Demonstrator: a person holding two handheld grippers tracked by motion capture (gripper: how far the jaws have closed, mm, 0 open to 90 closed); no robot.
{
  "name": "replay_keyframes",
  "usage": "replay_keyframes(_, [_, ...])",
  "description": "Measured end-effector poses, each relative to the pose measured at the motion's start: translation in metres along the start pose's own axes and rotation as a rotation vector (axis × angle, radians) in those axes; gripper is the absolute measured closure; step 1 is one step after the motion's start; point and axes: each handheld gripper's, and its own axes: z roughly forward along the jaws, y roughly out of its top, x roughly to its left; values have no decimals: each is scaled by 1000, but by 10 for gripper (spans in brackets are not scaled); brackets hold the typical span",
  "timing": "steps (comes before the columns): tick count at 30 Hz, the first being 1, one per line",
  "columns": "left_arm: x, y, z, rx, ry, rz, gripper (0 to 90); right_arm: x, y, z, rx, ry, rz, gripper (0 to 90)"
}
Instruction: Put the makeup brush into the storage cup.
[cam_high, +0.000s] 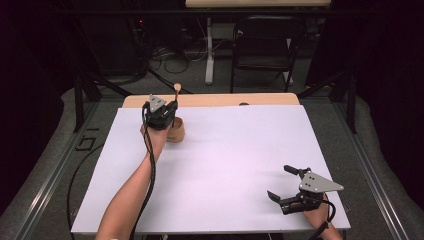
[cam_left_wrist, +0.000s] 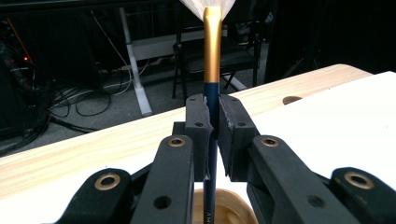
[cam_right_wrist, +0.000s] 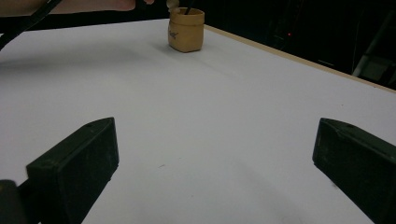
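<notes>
Brush (cam_left_wrist: 212, 56) handle lettering, perhaps "AM", between left tongs (cam_left_wrist: 212, 123).

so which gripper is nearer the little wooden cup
Left. The left gripper is right above the wooden cup, shut on the brush standing in it. The right gripper sits open at the table's near right corner, far from the cup.

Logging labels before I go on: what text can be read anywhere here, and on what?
"AM" (rest hidden): pale letters on the brush handle, just above the cup.
Dark marking on the cup's side: too blurred to read.
Nothing else legible.
</notes>
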Motion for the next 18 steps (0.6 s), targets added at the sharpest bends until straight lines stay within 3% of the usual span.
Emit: replay_keyframes(18, [2,-5,3,16,5,-12,828,0,0,0,0,-2,-1,1])
